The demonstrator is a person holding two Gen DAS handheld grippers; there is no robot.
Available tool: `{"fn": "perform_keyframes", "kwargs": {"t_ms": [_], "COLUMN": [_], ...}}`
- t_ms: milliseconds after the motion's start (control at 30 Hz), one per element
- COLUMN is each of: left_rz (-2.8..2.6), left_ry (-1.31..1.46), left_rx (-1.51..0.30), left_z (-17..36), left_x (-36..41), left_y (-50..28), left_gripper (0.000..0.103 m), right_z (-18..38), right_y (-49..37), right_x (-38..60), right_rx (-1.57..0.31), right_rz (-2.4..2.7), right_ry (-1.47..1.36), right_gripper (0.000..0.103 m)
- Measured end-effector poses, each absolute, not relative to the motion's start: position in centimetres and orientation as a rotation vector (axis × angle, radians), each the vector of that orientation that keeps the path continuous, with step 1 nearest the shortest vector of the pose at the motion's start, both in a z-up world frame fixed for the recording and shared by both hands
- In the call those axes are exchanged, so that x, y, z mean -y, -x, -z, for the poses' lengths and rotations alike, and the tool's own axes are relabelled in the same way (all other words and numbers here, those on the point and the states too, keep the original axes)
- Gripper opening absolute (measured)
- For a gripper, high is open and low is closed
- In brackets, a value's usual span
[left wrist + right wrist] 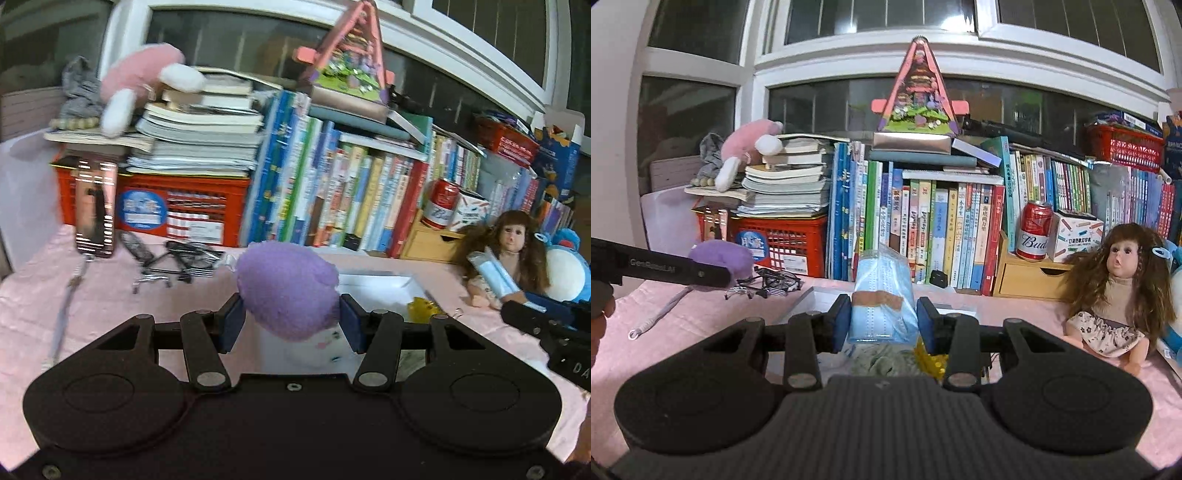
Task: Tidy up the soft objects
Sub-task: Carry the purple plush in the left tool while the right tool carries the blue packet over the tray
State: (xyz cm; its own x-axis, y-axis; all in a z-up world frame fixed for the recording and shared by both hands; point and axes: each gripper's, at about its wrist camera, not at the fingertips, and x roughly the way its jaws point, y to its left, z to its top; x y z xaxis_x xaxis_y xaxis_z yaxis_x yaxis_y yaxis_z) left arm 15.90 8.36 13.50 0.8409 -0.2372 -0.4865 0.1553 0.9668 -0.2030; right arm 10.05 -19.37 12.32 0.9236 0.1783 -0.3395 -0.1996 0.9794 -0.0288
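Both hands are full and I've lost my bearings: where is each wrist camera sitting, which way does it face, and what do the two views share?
Left wrist: behind the left gripper, facing the book wall; its pads clamp a purple plush; the right gripper's tip intrudes at the right edge.
Right wrist: behind the right gripper, same facing; its pads hold a pack of face masks; the left gripper's finger and part of a hand show at left.
Shared: doll, red can, pink cloth.

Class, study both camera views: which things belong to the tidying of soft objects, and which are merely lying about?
Part of the job:
purple plush toy, in the left hand-held gripper
pack of blue face masks, in the right hand-held gripper

Lying about:
red can
spectacles
books
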Motion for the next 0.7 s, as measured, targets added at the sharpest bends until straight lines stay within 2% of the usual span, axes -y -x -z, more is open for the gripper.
{"fn": "perform_keyframes", "kwargs": {"t_ms": [367, 700], "left_rz": [0.226, 0.196], "left_ry": [0.144, 0.098], "left_rx": [-0.668, -0.750], "left_z": [-13.5, -11.9], "left_x": [-4.5, -2.5], "left_y": [-22.8, -27.0], "left_gripper": [0.052, 0.052], "right_z": [-13.3, -11.9], "right_y": [-16.5, -22.3], "right_x": [20.9, 20.6], "right_rx": [-0.502, -0.649], "right_rz": [-0.185, -0.181], "right_ry": [-0.017, -0.097], "right_gripper": [0.045, 0.045]}}
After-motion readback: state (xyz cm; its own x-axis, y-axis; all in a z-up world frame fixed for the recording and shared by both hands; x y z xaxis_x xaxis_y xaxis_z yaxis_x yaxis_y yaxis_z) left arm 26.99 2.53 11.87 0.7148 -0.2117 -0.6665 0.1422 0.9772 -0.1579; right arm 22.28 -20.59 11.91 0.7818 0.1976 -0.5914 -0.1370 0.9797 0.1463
